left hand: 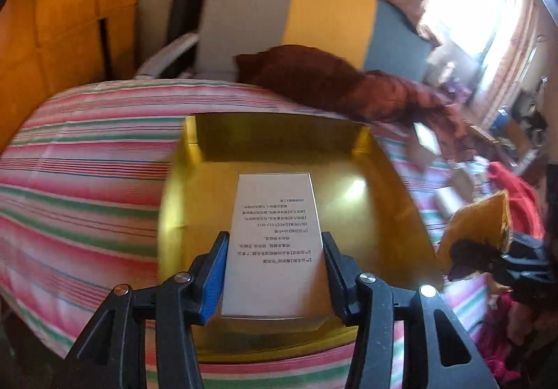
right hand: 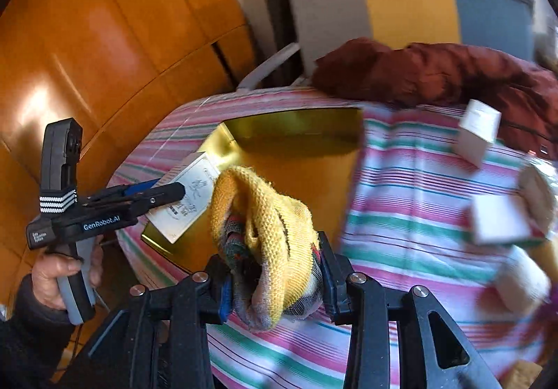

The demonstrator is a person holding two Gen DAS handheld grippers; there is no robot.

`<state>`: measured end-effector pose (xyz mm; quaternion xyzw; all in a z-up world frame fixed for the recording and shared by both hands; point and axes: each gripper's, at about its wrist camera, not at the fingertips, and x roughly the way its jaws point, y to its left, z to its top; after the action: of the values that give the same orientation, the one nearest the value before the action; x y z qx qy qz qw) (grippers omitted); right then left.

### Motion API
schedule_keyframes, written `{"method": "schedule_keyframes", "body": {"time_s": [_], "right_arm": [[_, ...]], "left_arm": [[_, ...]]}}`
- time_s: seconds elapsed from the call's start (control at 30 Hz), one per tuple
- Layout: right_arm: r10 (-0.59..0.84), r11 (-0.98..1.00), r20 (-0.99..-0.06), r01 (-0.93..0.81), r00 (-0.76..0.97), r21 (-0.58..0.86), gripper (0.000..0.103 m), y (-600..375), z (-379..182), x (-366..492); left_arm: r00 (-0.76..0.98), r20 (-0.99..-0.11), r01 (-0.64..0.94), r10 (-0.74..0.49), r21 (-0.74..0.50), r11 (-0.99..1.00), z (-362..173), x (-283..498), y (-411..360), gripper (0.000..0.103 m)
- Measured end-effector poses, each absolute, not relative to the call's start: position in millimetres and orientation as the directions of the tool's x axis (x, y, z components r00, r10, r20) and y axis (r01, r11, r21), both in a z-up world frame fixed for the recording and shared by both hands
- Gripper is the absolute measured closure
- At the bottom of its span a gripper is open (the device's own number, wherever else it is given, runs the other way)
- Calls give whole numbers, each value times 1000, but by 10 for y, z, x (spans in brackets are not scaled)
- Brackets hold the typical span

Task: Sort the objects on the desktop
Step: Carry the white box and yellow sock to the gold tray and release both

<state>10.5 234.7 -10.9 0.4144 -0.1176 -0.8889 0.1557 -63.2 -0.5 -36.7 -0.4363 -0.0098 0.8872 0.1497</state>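
Note:
My left gripper (left hand: 275, 244) is shut on a white printed box (left hand: 275, 211), its pads pressing the box's two long sides. The box hangs over a shallow gold tray (left hand: 352, 159) on the striped tablecloth. In the right wrist view the same box (right hand: 188, 204) sits tilted above the tray's (right hand: 300, 159) near left corner, gripped by the left gripper (right hand: 174, 192). My right gripper (right hand: 273, 272) is shut on a bunched yellow knitted cloth (right hand: 265, 211), held just right of the tray's front. That cloth (left hand: 477, 221) also shows at the right edge of the left wrist view.
Two small white boxes (right hand: 476, 136) (right hand: 498, 220) lie on the striped tablecloth (right hand: 401, 180) to the right. A dark red jacket (right hand: 436, 71) is heaped at the far edge, before a grey, yellow and blue chair (right hand: 401, 2). An orange wooden cabinet (right hand: 104, 40) stands left. A hand (right hand: 52, 277) holds the left gripper's handle.

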Motion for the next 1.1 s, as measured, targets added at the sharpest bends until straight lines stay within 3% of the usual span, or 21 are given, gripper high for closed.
{"method": "schedule_keyframes", "body": {"time_s": [0.2, 0.37, 0.43, 0.5, 0.83, 1.1], "right_arm": [[-430, -901, -717, 213, -549, 377, 63, 1894, -258, -279], [-530, -842, -678, 219, -509, 493, 50, 1677, -363, -519], [-543, -834, -674, 223, -501, 505, 37, 1604, -374, -535], [-559, -822, -664, 229, -497, 521, 32, 1563, -378, -503], [-457, -886, -705, 209, -543, 413, 32, 1658, -336, -271], [-338, -934, -711, 126, -617, 335, 23, 2017, -262, -44]], "left_arm": [[-595, -783, -181, 184, -93, -979, -538, -600, -265, 52], [-620, -771, -124, 147, -88, -988, -544, -502, -432, 48], [-629, -763, -119, 146, -92, -989, -526, -467, -469, 47], [-636, -756, -109, 151, -106, -988, -493, -443, -499, 46], [-646, -730, -155, 224, -162, -974, -275, -414, -277, 47], [-604, -729, -259, 322, -202, -944, -228, -396, 130, 47]]}}
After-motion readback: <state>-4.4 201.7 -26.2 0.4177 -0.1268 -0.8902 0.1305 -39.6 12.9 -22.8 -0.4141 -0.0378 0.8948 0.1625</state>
